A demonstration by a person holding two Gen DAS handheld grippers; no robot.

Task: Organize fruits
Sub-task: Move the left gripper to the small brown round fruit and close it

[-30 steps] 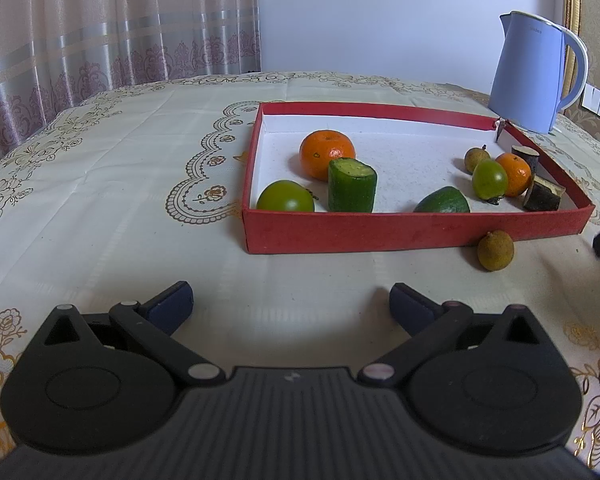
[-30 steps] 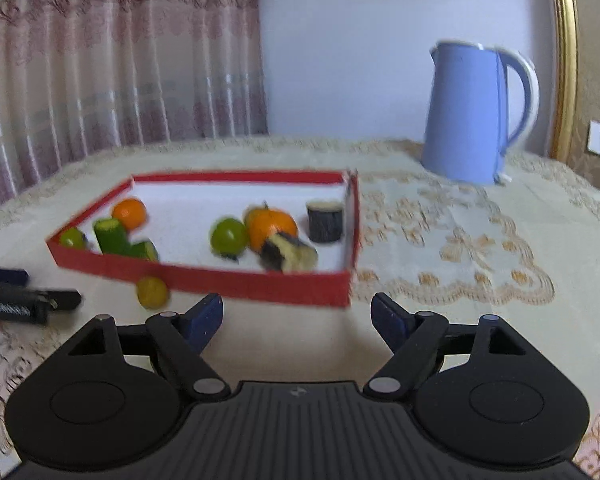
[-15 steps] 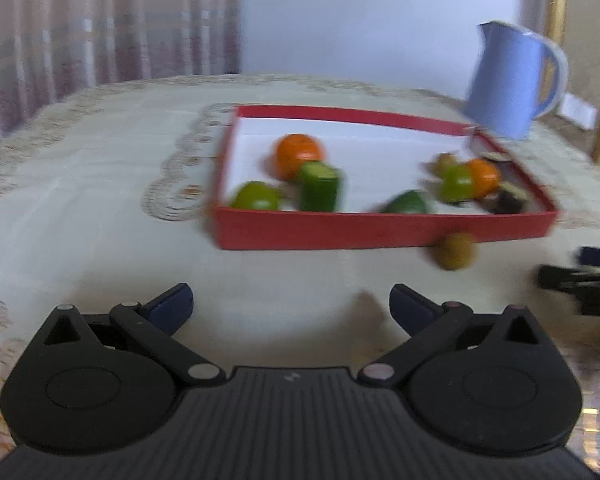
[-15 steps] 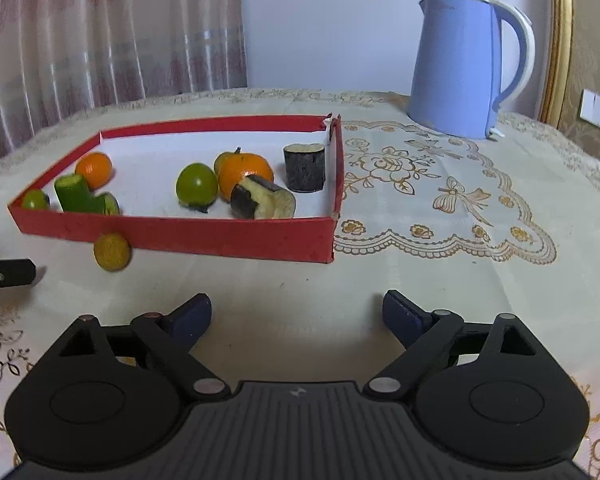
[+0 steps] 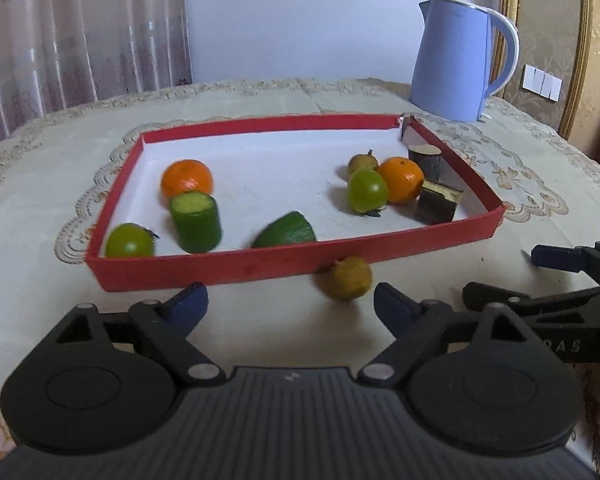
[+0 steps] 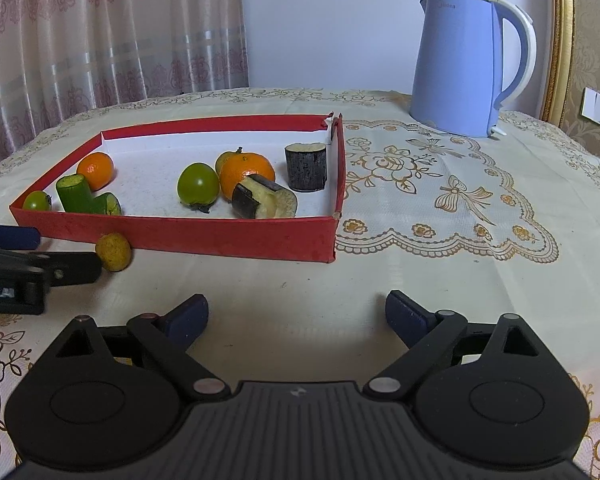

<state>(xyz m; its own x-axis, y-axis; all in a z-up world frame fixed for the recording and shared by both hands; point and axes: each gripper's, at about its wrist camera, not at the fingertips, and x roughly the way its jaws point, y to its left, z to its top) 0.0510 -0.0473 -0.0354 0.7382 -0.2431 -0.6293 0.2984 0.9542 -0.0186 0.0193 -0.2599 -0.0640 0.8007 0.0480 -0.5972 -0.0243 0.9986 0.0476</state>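
A red-walled tray (image 5: 284, 264) (image 6: 236, 236) holds two oranges (image 5: 187, 178) (image 5: 401, 179), two green fruits (image 5: 130, 240) (image 5: 367, 189), cucumber pieces (image 5: 196, 222) and dark eggplant pieces (image 5: 438, 202) (image 6: 306, 166). A small yellow-brown fruit (image 5: 348, 279) (image 6: 113, 252) lies on the cloth outside the tray's front wall. My left gripper (image 5: 290, 304) is open and empty, the small fruit just beyond its fingertips, toward the right finger. My right gripper (image 6: 296, 312) is open and empty, over the cloth in front of the tray's right corner.
A blue kettle (image 5: 458, 64) (image 6: 466, 64) stands behind the tray to the right. The table has a cream embroidered cloth (image 6: 440, 200). Curtains hang at the back left. Each gripper shows in the other's view: the right one (image 5: 560, 280) and the left one (image 6: 28, 264).
The left gripper has moved forward and right, so the small fruit now lies close in front of its fingers. The right gripper has come closer to the left one. Both stay open.
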